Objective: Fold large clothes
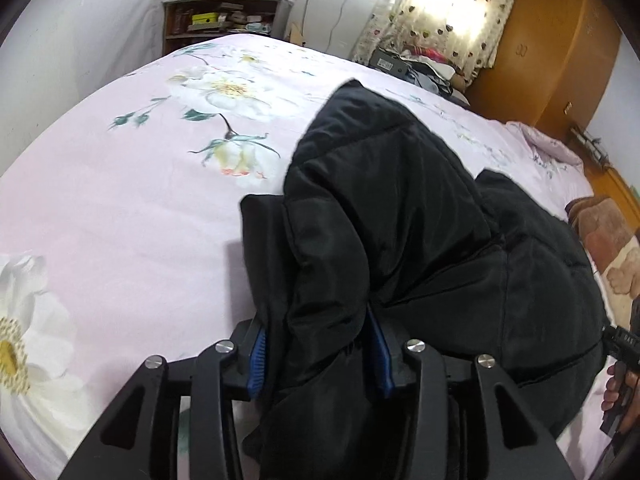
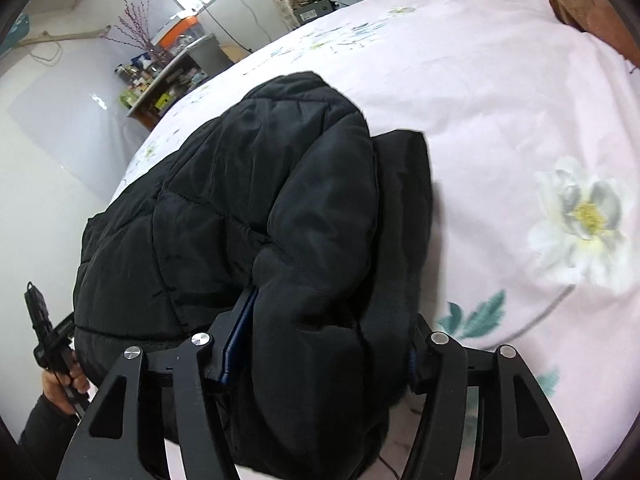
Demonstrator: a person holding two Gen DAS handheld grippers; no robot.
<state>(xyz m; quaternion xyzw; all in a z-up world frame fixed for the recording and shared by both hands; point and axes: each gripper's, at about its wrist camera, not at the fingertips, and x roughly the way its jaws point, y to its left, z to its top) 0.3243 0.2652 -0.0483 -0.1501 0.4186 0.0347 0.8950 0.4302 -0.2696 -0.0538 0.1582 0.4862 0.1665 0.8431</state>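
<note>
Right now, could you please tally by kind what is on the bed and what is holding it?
Black puffer jacket: 1
Hand-held gripper: 2, the left hand-held gripper and the right hand-held gripper, each clamped on the jacket
Brown blanket at the edge of the bed: 1
Total: 4

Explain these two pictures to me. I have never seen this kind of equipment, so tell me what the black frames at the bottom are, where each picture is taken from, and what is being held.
There is no robot here. A person holds a hand-operated two-finger gripper in each hand, and each gripper carries a wide-angle camera looking forward along its fingers. The black frames at the bottom are the grippers themselves.

One picture comes from the left gripper, the other from the right gripper.

Both are closed on bunched edges of a black quilted jacket, which lies on a bed with a pink floral cover.

At each picture's edge you can glimpse the person's other hand holding the other tool. A cluttered shelf stands in the background.
</note>
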